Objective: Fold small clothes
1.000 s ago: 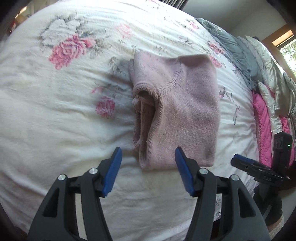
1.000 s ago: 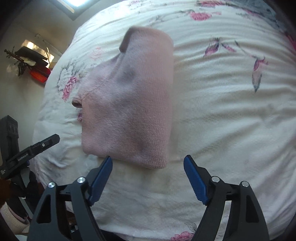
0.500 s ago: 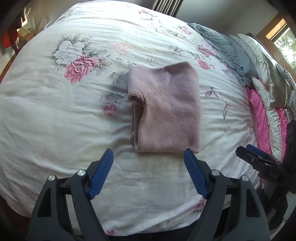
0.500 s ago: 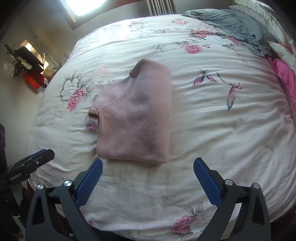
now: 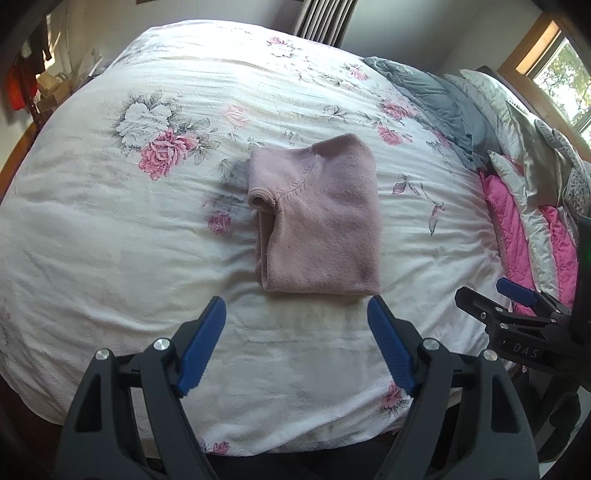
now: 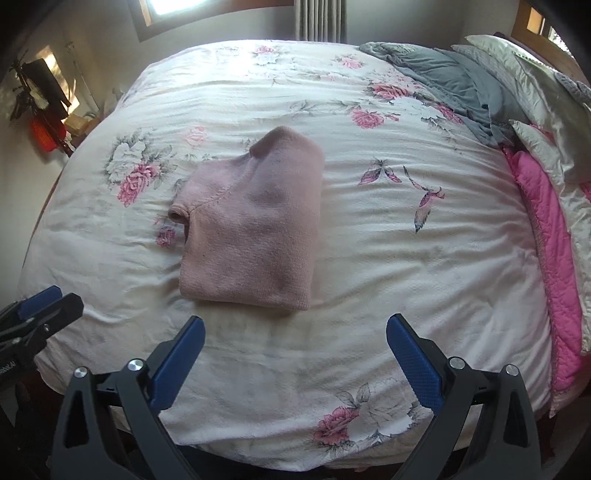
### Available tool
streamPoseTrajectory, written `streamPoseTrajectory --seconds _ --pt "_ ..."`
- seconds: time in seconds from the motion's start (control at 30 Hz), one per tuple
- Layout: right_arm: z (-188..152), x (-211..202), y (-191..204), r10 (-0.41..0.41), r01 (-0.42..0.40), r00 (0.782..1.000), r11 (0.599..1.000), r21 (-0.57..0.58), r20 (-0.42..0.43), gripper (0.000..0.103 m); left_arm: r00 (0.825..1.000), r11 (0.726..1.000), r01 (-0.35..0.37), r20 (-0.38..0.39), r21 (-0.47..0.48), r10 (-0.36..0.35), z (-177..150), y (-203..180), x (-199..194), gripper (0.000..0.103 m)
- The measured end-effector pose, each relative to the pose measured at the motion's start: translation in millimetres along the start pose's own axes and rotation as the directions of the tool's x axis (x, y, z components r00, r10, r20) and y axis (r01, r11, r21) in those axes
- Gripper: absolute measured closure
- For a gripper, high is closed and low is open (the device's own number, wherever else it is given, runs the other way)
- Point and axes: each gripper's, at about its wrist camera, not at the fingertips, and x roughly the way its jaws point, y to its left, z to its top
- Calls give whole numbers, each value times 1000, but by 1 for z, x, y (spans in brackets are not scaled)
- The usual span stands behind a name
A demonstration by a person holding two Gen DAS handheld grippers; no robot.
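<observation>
A small dusty-pink knit sweater (image 5: 321, 218) lies folded into a neat rectangle in the middle of the floral bedspread (image 5: 110, 236), its collar facing left. My left gripper (image 5: 297, 314) hovers open above the near part of the bed, short of the sweater's front edge, holding nothing. In the right wrist view the same sweater (image 6: 255, 232) sits ahead and to the left of my right gripper (image 6: 295, 328), which is open and empty. The right gripper (image 5: 513, 295) shows at the right edge of the left wrist view, and the left gripper (image 6: 40, 299) at the left edge of the right wrist view.
A grey blanket (image 6: 447, 81), pale pillows (image 6: 524, 92) and a pink quilt (image 6: 550, 229) are piled along the right side of the bed. Curtains (image 6: 319, 18) and a window stand behind the bed. A red object (image 6: 44, 133) and clutter sit at far left.
Both grippers have pulled back and up from the folded sweater, so more of the bed shows. Their fingers have spread a little wider. The sweater lies still.
</observation>
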Motion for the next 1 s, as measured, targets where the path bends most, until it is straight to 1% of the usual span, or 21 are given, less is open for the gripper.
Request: streamPoseTrajectory --seconds 0.2,0.37,0.57,0.87,1.0 --pt "-4 -15 -1 -4 5 1000 1000 -13 27 4 1000 1000 -16 15 -6 16 -4 -2 -12 24" --pt "-5 -18 -3 -9 10 999 1000 -14 33 4 999 999 -32 20 -1 32 -7 -5 -17 24" --pt "-6 -15 -9 0 0 1000 1000 4 21 4 999 999 -44 14 5 44 -8 -7 -16 24" --pt "-9 -15 -10 -12 12 1000 1000 5 22 4 999 999 -47 4 12 47 -10 -12 -13 24" --pt "-9 -15 -12 -31 31 999 1000 -6 31 4 999 999 -48 2 10 48 -11 -12 -12 23"
